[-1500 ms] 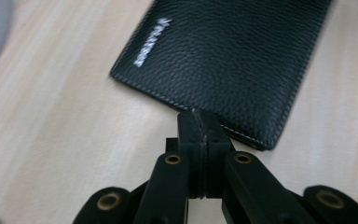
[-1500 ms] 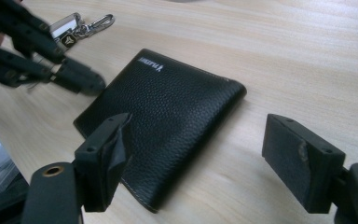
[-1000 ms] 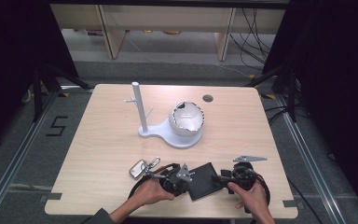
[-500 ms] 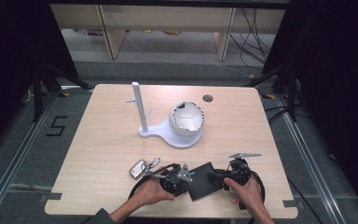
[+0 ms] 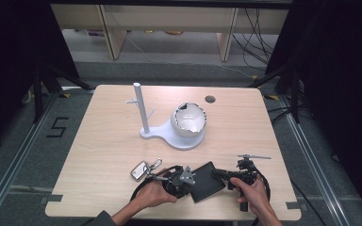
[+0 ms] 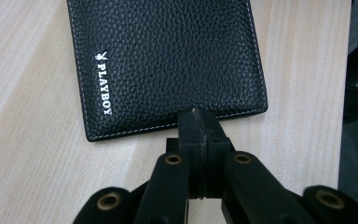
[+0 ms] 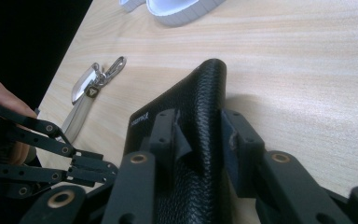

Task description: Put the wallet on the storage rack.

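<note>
We see a black wallet point(image 5: 206, 181) lying at the lower middle of the high view, near the front edge of the worktop point(image 5: 99, 141), between our two hands. In the left gripper view it fills the upper half of the frame, flat on the wood, white lettering along one edge.

Our left tool point(image 6: 199, 122) has its jaws pressed together, their tips at the wallet's near edge; whether they pinch that edge we cannot tell. In the high view it sits just left of the wallet point(image 5: 181, 178).

Our right tool point(image 7: 200, 128) straddles the wallet's raised edge in the centre of its own view, a jaw on each side. Its jaws have just been closing with the wallet between them, and one pad still stands a little off the leather.

A key fob point(image 5: 141, 169) lies left of the left tool. A white stand point(image 5: 143, 115) with a bowl point(image 5: 188, 120) occupies mid-frame.
</note>
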The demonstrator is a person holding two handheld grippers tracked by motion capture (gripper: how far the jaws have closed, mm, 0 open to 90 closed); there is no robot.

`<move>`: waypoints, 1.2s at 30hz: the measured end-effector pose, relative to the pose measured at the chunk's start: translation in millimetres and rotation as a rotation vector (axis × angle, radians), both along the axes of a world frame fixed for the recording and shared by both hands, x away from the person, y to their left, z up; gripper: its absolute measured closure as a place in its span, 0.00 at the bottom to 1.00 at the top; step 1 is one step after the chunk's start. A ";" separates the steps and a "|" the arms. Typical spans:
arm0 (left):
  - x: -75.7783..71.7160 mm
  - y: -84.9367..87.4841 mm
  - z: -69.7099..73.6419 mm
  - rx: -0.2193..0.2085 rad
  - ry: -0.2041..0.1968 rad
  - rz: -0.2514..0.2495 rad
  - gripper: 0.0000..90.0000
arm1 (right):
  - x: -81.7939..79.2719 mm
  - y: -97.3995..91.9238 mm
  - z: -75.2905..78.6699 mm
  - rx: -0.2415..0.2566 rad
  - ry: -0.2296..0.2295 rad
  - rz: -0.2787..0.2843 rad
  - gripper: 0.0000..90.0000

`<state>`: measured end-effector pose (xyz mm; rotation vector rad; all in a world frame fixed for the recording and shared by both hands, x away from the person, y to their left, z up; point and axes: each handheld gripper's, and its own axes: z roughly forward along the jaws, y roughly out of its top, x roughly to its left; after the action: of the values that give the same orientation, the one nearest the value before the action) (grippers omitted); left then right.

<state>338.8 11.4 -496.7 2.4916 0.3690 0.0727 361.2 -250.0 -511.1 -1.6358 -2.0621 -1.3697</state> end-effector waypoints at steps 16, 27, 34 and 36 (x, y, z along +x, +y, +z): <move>0.8 4.3 5.2 -0.004 -0.023 0.002 0.86 | -4.6 8.2 19.1 -0.033 -0.144 0.050 0.90; -3.9 58.2 36.7 -0.051 -0.068 0.135 0.40 | -5.1 15.7 43.0 -0.030 -0.237 0.103 0.91; -12.5 98.2 42.6 -0.099 -0.087 0.247 0.33 | -2.8 16.5 69.7 -0.041 -0.287 0.112 0.92; -16.6 107.7 44.4 -0.107 -0.088 0.276 0.33 | -0.2 16.4 75.6 -0.046 -0.299 0.108 0.92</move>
<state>322.2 119.1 -452.3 2.3089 0.6599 0.2669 361.0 -233.6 -435.4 -1.3813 -2.3213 -1.6232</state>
